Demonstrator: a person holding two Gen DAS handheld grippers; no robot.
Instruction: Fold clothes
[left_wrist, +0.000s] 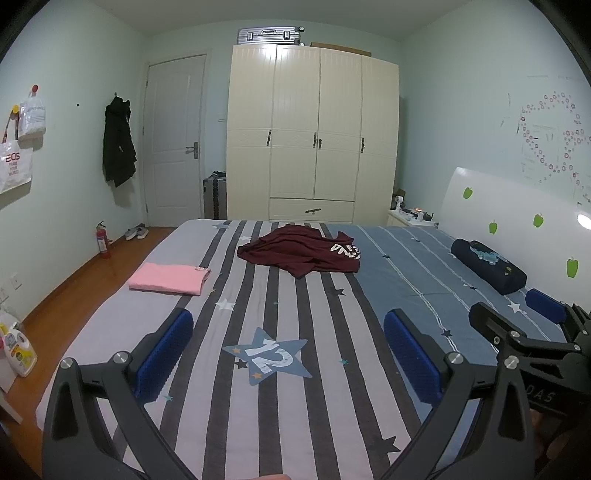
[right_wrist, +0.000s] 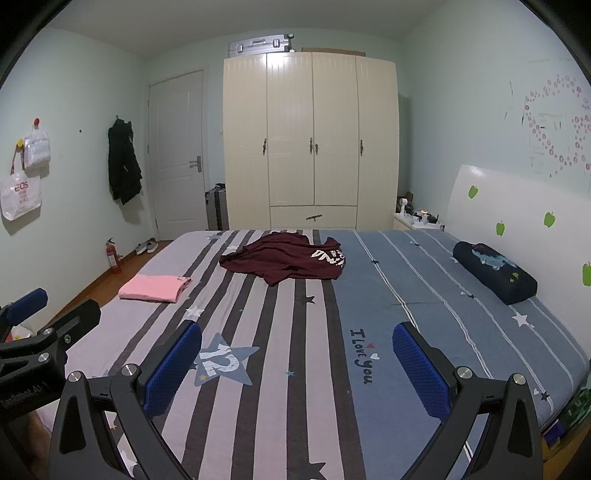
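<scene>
— Both grippers hung over the near end of the bed (left_wrist: 280, 424), the left gripper (left_wrist: 288, 354) with its blue pads spread wide and nothing between them. And the right one?

— The right gripper (right_wrist: 297, 369) was just as wide open and just as empty, held beside the left, above the striped sheet.

— Where were the clothes?

— A crumpled dark red shirt (left_wrist: 303, 251) lay well ahead of both grippers, near the far edge of the bed, white lettering showing on one fold. A folded pink garment (left_wrist: 170, 278) sat ahead and to the left, by the bed's left edge.

— Anything to the right?

— A dark blue pillow (right_wrist: 495, 271) lay ahead on the right, against the white headboard (right_wrist: 517, 214). A cream wardrobe (left_wrist: 314, 129) stood beyond the bed.
</scene>
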